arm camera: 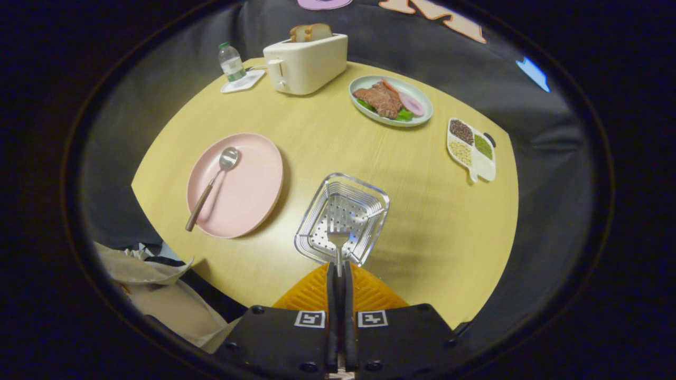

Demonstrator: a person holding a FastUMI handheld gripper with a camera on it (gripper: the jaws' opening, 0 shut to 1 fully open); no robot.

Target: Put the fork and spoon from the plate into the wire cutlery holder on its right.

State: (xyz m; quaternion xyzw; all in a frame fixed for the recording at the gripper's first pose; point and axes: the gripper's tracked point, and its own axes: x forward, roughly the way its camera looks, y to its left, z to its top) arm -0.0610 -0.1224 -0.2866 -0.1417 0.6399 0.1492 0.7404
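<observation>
Pinching the fork, the tongs hang tines-down above the wire cutlery holder.

No legible words or numbers. Two square black-and-white coded markers on the gripper body, left and right of its fingers, pressed together on the fork handle. Bottle label, far left: too small to read.
</observation>
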